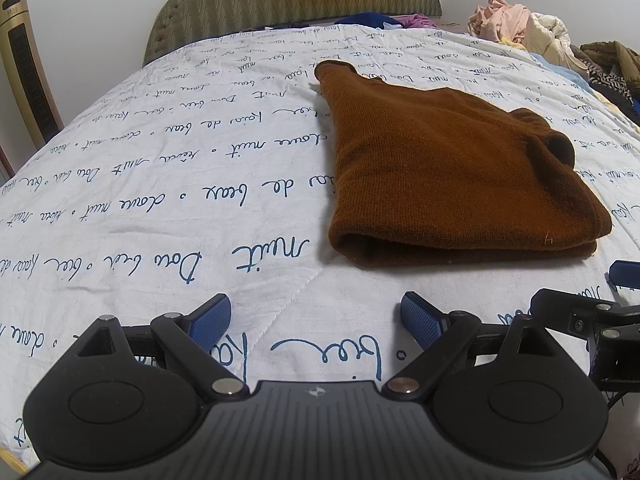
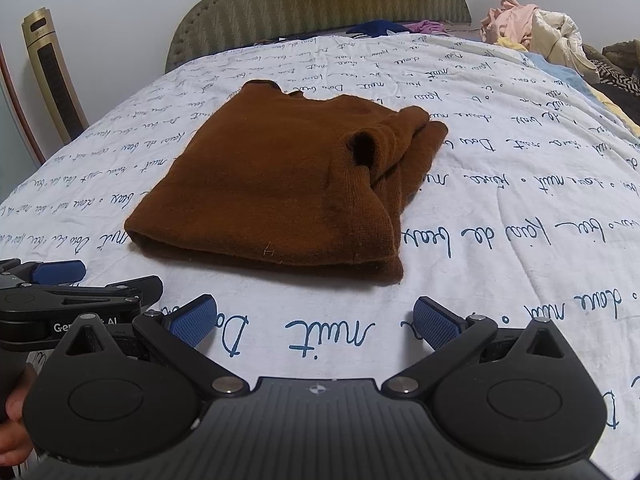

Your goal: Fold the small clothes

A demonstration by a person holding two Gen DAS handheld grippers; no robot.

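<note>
bed (image 2: 500,208) | white script-print quilt (image 1: 160,184) | folded brown sweater (image 2: 272,184) on it

white walls (image 2: 100,20), olive padded headboard (image 2: 320,4), perhaps a gold tower heater (image 2: 52,76) beside script-printed quilt (image 2: 500,200)

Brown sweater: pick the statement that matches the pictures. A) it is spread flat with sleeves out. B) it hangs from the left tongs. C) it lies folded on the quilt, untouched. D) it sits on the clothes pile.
C: the brown sweater lies doubled over on the quilt, with both the left tongs and the right tongs open and short of it.
</note>
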